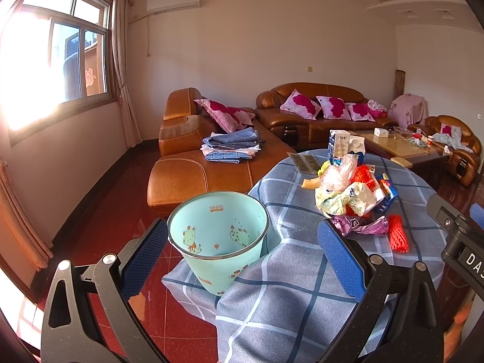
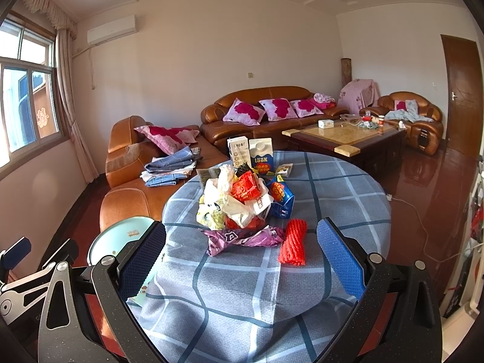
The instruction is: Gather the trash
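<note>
Bin point(image 2: 121, 236) mostly hidden behind right fingers point(image 2: 142, 260); table's point(image 2: 332, 187) near edge cut off.

1. A pale mint-green plastic waste bin point(image 1: 217, 239) printed with cartoon animals is seen beside the table's edge, mouth open and tilted; nothing is seen inside it.
2. A heap of crumpled plastic bags and wrappers point(image 2: 239, 202), white, yellow and red, is piled mid-table.
3. A crumpled purple foil wrapper point(image 2: 242, 237) lies just before the heap.
4. A red foam fruit net point(image 2: 292, 246) lies beside the wrapper.
5. Two upright milk cartons point(image 2: 251, 152) stand behind the heap.

brown leather sofa point(image 2: 272, 112); pink cushions point(image 2: 242, 112), coffee table point(image 2: 341, 139)
</note>
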`<state>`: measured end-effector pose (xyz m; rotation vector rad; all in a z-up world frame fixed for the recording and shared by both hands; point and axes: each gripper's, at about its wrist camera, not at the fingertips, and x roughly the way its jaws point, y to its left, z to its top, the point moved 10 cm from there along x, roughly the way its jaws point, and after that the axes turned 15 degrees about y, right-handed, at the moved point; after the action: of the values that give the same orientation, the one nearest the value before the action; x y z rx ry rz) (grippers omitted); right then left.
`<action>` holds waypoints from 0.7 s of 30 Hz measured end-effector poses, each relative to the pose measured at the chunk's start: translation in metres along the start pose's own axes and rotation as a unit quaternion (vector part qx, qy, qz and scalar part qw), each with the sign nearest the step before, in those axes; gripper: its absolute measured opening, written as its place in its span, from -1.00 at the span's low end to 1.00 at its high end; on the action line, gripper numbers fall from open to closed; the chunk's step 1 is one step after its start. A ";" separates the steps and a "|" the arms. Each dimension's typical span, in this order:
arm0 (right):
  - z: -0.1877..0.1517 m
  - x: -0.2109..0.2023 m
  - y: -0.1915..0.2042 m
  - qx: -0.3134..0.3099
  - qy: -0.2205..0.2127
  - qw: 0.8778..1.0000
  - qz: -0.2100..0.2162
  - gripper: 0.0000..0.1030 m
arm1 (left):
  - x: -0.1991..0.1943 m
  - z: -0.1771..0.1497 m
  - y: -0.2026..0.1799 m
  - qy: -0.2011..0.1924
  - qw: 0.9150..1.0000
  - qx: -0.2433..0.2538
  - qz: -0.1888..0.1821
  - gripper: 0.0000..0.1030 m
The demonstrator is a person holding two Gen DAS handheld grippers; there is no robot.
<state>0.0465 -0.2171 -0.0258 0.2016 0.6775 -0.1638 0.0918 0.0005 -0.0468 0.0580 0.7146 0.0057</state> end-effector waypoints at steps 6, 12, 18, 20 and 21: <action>0.001 0.005 0.002 -0.001 0.000 1.000 0.002 0.91 | 0.001 -0.001 -0.001 0.000 1.000 -0.001 -0.002 0.88; -0.002 0.017 -0.005 0.004 0.002 1.000 -0.002 0.91 | 0.011 -0.005 -0.006 0.008 1.000 -0.001 -0.017 0.88; -0.010 0.045 -0.046 0.022 0.018 0.998 -0.051 0.91 | 0.043 -0.020 -0.013 0.049 0.998 -0.006 -0.044 0.88; -0.016 0.062 -0.068 0.038 0.036 0.996 -0.066 0.91 | 0.057 -0.029 -0.018 0.068 0.997 -0.004 -0.045 0.88; -0.019 0.069 -0.078 0.044 0.044 0.995 -0.073 0.91 | 0.062 -0.032 -0.020 0.075 0.996 -0.003 -0.049 0.88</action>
<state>0.0713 -0.2939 -0.0946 0.2454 0.7736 -0.3272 0.1176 -0.0164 -0.1128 0.0163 0.8676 -0.0820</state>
